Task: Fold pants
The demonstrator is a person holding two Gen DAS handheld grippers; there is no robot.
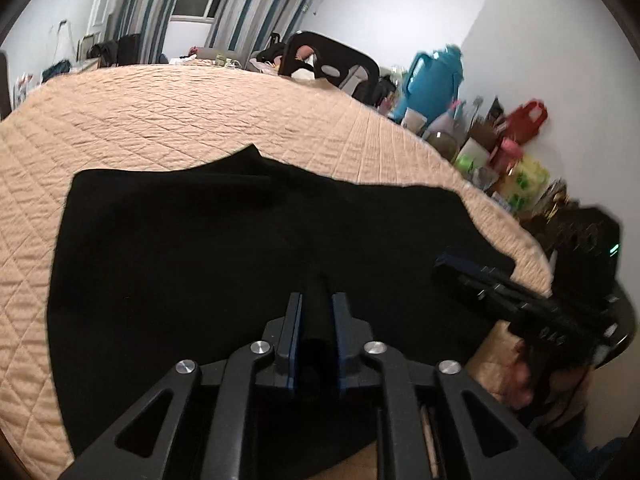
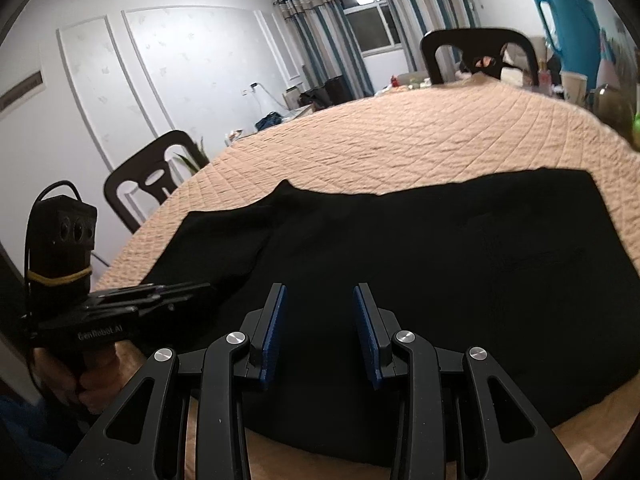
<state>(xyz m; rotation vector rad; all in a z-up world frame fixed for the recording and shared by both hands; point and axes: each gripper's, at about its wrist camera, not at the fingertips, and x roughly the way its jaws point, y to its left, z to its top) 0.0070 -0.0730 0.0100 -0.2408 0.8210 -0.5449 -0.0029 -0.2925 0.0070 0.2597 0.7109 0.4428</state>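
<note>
Black pants (image 1: 224, 248) lie spread flat on the peach quilted table cover (image 1: 160, 120); they also fill the right wrist view (image 2: 420, 248). My left gripper (image 1: 317, 300) sits low over the near edge of the pants, its jaws nearly closed on a raised fold of the black fabric. My right gripper (image 2: 320, 296) is open and empty just above the near part of the pants. In the left wrist view the right gripper (image 1: 480, 276) shows at the right over the pants' edge. In the right wrist view the left gripper (image 2: 160, 292) shows at the left.
A black chair (image 1: 332, 64) stands at the far side, another black chair (image 2: 152, 176) at the left side. A blue thermos (image 1: 432, 80), cups and bags crowd the table's right edge. The quilted cover (image 2: 400, 132) stretches beyond the pants.
</note>
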